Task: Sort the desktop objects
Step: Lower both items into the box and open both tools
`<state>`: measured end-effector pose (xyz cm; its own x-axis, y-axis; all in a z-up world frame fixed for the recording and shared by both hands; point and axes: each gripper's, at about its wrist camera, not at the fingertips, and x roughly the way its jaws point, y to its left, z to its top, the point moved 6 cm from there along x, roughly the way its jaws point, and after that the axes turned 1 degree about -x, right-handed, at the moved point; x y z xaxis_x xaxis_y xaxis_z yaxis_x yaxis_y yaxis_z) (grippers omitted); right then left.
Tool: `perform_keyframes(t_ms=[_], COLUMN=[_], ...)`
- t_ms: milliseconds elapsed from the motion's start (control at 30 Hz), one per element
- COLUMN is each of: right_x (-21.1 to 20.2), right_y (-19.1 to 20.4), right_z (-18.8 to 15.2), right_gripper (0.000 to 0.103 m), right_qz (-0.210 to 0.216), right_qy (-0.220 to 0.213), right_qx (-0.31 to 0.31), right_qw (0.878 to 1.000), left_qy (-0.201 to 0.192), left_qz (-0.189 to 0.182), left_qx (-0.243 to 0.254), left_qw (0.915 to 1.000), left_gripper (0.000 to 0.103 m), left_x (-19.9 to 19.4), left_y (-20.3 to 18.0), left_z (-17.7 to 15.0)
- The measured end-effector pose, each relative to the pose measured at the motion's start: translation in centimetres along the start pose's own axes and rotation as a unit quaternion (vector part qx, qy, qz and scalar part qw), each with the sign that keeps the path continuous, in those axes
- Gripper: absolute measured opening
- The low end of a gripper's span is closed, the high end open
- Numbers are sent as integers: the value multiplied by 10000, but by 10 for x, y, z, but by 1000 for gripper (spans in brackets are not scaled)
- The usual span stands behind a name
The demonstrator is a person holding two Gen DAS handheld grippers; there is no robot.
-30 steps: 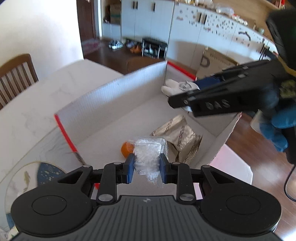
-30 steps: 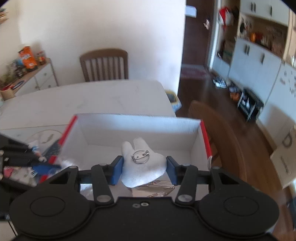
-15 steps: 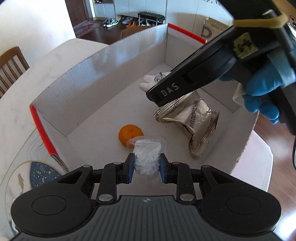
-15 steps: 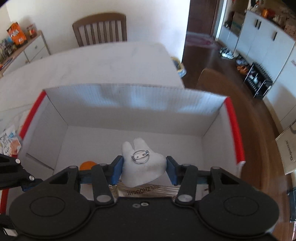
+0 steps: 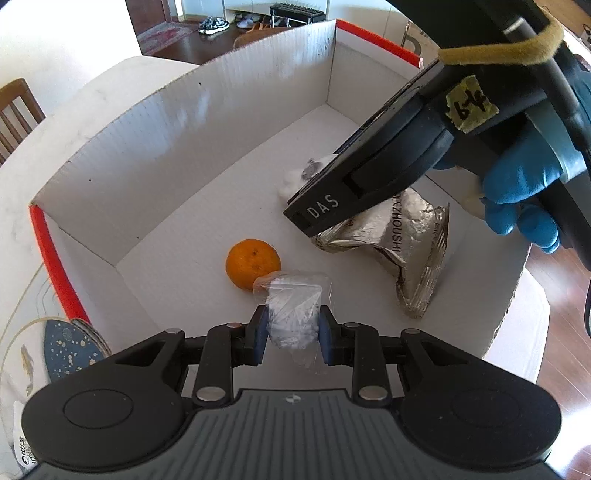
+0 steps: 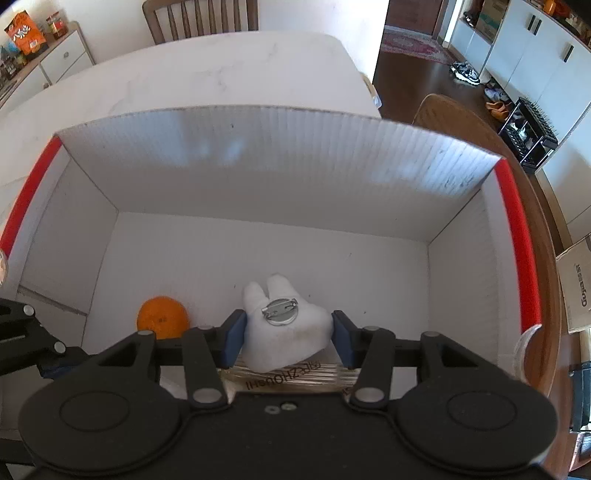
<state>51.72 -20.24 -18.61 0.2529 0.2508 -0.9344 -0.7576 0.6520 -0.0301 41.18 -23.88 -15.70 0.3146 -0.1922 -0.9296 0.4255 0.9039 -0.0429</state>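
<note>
My left gripper [image 5: 291, 334] is shut on a small clear plastic bag of white bits [image 5: 293, 315], held low inside the white cardboard box [image 5: 207, 122] with red-edged ends. Just beyond the bag lies an orange [image 5: 253, 263], and to its right a crumpled silver foil packet [image 5: 402, 251]. My right gripper [image 6: 287, 336] is shut on a white tooth-shaped plush [image 6: 286, 334] with a round metal pin on it, held inside the same box [image 6: 258, 170] above the foil packet [image 6: 291, 374]. The orange [image 6: 162, 322] sits to its left. In the left wrist view the right gripper [image 5: 321, 212] hides most of the plush [image 5: 291, 181].
The box stands on a white marble table [image 6: 207, 74]. A placemat with a dark blue speckled disc [image 5: 66, 350] lies left of the box. A blue-gloved hand [image 5: 524, 199] holds the right gripper. Wooden chairs [image 6: 199, 14] stand around the table, wood floor beyond.
Both grippers have sunk from above the box rim down into the box and tipped further downward. Each keeps its hold: the bag on the left, the plush on the right.
</note>
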Motion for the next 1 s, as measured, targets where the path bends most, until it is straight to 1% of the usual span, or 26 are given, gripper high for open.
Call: perform_keyframes(t_ms=[133, 300, 433, 567, 667, 733, 767, 800, 833, 900, 1000], right_x=[0, -3, -8, -17, -27, -35, -40, -43, -47, -55, -66], right_y=[4, 7, 6, 5, 4, 4, 5, 3, 3, 1, -1], right_z=[-3, -7, -5, -2, -4, -5, -7, -4, -4, -3, -6], right_gripper=[50, 54, 60, 63, 64, 64, 67, 69, 73, 74, 75], right_qz=[-33, -5, 32, 104, 198, 252, 268, 283, 307, 369, 446], right_qy=[35, 69, 7, -87, -177, -246, -292, -331, -392, -499, -603], right_qx=[-38, 43, 75, 169, 240, 270, 274, 278, 295, 324, 379], right_qw=[10000, 10000, 10000, 9998, 9994, 9990, 9988, 9987, 9983, 9975, 9965], left_qy=[25, 7, -111, -248, -358, -485, -551, -606, -670, -767, -835], left_qz=[-14, -99, -52, -66, -111, -122, -141, -192, -236, -195, -249], left_qx=[-6, -108, -154, -264, -353, -387, -405, -414, -418, -452, -563], left_qw=[10000, 9999, 9998, 9993, 9987, 9980, 9976, 9971, 9966, 9958, 9946], left_gripper=[27, 27, 27, 28, 35, 44, 48, 53, 57, 63, 64], left_x=[-1, -6, -13, -23, -32, -40, -44, -48, -53, -58, -66], left_y=[1, 1, 2, 3, 4, 4, 4, 7, 7, 2, 2], left_z=[-1, -5, -8, -10, -12, -12, -12, -14, -15, -19, -29])
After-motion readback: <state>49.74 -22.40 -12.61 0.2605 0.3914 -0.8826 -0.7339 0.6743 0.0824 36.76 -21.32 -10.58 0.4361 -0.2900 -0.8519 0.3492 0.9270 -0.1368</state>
